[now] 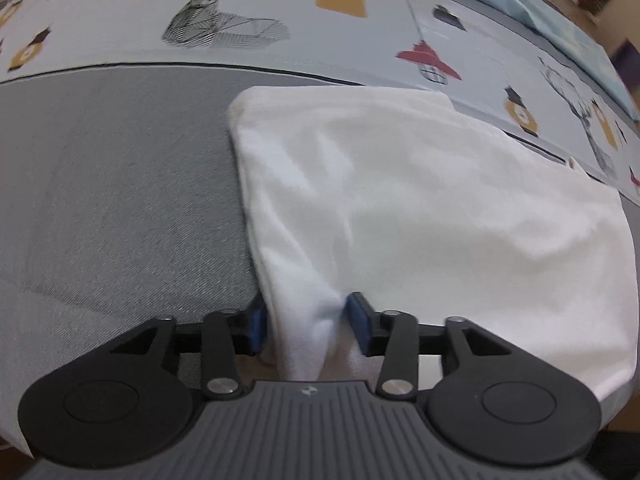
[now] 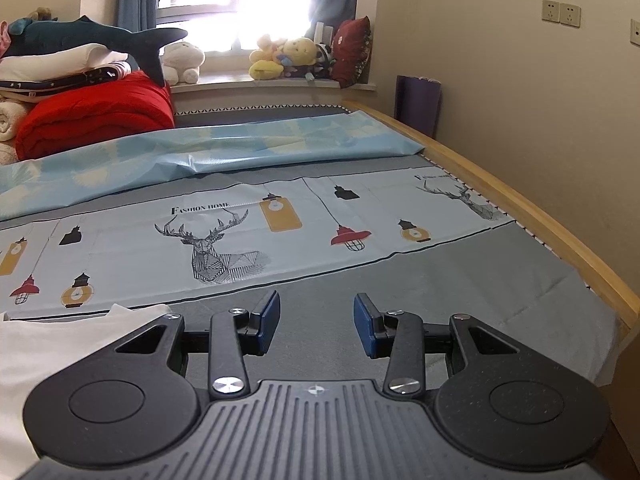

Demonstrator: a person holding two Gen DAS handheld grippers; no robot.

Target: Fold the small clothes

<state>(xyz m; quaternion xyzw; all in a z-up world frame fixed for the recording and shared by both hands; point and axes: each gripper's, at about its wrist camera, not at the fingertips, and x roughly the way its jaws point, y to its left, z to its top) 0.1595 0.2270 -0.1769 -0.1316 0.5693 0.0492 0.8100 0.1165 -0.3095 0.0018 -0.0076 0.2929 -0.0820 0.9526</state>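
Note:
A white garment [image 1: 420,200] lies folded on the grey bed sheet [image 1: 112,184], its far edge reaching the printed cloth. My left gripper [image 1: 306,324] has its blue pads on either side of a bunched near-left corner of the garment and is shut on it. In the right wrist view the same white garment [image 2: 52,344] shows at the lower left. My right gripper [image 2: 316,324] is open and empty, low over the grey sheet to the right of the garment.
A pale blue printed cloth with deer and lamps [image 2: 224,236] crosses the bed beyond the garment. A light blue sheet [image 2: 224,148], a red quilt [image 2: 96,116] and stacked bedding lie further back. A wooden bed rail [image 2: 532,216] runs along the right, next to the wall.

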